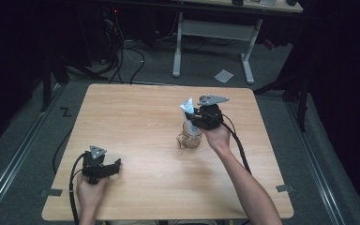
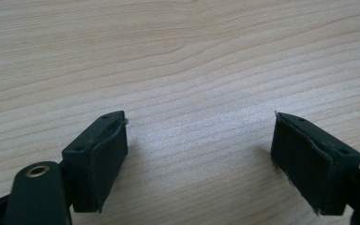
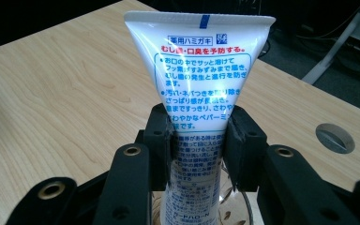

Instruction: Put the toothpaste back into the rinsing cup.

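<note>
1. The toothpaste tube (image 3: 198, 93) stands nearly upright, its long axis running up and down, with the flat crimped end at the top and the lower end down inside a clear glass cup (image 1: 190, 136).
2. The tube is white with blue and red Japanese print, a blue-edged text panel and a small blue mark on the crimp; it widens towards the top.
3. The right gripper (image 3: 198, 145) has its jaws closed tight on the tube's middle, the pads pressing both sides.
4. Tube and cup sit right of the table's (image 1: 136, 112) centre, towards the far edge.
5. The left gripper (image 2: 199, 164) rests low over the near left corner, jaws spread wide with only bare wood between them.
</note>
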The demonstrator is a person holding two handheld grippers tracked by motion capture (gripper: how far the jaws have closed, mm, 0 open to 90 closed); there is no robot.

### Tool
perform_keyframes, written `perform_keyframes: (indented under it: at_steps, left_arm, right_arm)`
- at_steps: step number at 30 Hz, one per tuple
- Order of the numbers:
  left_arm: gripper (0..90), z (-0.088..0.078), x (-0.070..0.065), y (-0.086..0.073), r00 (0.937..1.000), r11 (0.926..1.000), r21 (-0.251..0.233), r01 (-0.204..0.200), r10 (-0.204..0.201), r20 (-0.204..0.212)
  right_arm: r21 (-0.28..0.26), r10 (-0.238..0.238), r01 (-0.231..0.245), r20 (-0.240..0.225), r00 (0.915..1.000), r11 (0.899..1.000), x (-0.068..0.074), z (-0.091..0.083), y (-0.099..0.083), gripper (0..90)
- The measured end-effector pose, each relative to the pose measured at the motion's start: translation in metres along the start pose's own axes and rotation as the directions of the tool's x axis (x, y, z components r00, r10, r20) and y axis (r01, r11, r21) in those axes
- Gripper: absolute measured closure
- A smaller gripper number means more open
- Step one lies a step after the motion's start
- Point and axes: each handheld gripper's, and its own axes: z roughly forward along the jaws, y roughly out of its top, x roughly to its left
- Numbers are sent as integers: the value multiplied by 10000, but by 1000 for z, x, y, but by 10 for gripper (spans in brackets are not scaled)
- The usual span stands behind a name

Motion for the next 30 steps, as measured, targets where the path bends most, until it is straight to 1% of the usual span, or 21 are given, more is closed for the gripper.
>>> perform_keyframes:
  at_steps: [7,9,21,30]
  left_arm:
    - [193,0,0,0,10000,10000,-1,2,-2,-2]
    - [193,0,0,0,10000,10000,-12,0,0,-9]
    - [193,0,0,0,10000,10000,-17,5,-5,-13]
    - [193,0,0,0,10000,10000,-3,0,0,-4]
  right_arm:
    - [179,45,-44,-94,9999,9998,1,3,-2,652]
    - [229,-34,37,-116,9999,9997,1,4,-4,651]
    - [377,161,-158,-93,9998,9992,-2,4,-15,644]
    - [503,-17,26,-182,9998,9987,2,7,-20,643]
